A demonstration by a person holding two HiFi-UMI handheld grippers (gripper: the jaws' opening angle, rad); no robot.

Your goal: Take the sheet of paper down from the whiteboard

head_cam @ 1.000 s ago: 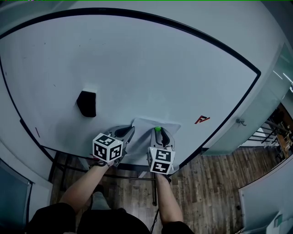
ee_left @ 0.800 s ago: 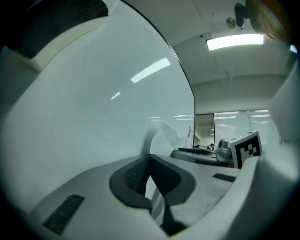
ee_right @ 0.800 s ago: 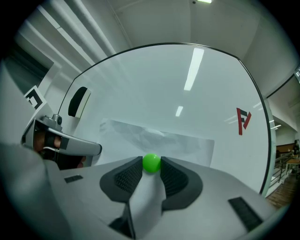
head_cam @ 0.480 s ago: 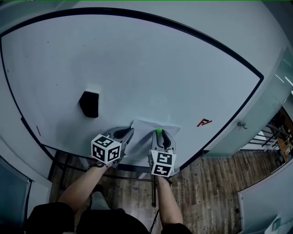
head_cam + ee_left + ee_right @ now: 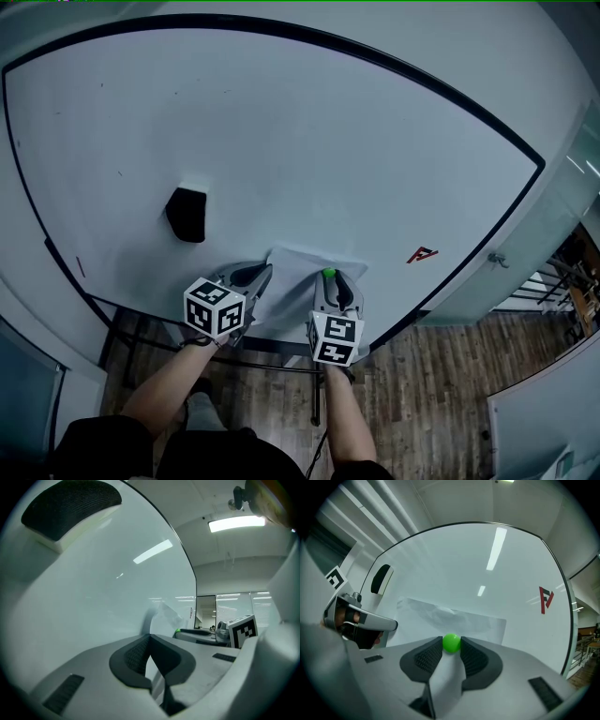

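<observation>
Right gripper (image 5: 327,278) clasps the green magnet (image 5: 451,642) on the sheet of paper (image 5: 302,262) — left gripper (image 5: 264,272) pinches the sheet's edge against the whiteboard (image 5: 281,141).

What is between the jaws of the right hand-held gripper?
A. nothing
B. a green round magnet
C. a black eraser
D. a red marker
B: in the right gripper view, the jaws of the right hand-held gripper close on both sides of the green round magnet, which sits on the sheet of paper on the whiteboard.
</observation>
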